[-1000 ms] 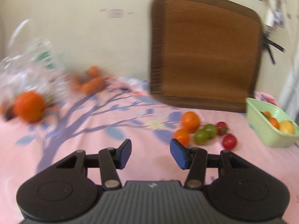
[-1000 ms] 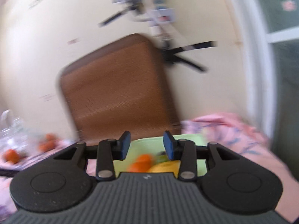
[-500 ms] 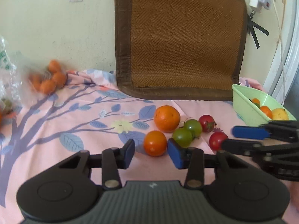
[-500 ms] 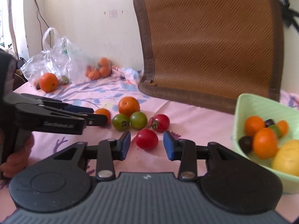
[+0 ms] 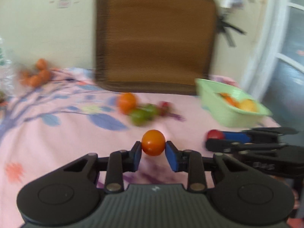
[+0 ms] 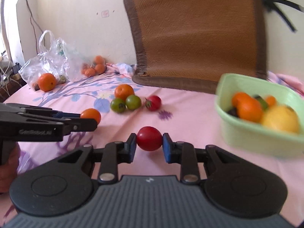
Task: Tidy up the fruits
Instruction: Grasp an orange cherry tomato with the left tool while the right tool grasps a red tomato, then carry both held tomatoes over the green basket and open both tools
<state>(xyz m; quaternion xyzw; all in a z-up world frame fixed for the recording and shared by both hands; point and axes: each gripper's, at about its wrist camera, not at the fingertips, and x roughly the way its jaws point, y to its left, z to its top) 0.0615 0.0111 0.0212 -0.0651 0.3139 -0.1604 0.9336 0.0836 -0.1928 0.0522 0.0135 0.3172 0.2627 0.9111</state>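
Pink floral cloth point(image 6: 190, 110), green basket point(image 6: 247, 133)

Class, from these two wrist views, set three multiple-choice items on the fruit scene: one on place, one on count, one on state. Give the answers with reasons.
1. Where does the green basket sit from the right gripper?
A. right
B. left
C. behind

2. How many green tomatoes lie on the cloth?
A. one
B. two
C. four

3. What does the left gripper hold?
A. nothing
B. a lemon
C. an orange tomato

Answers: A, the basket fills the right side of the right wrist view; B, two lie side by side; C, the blue pads press it on both sides.
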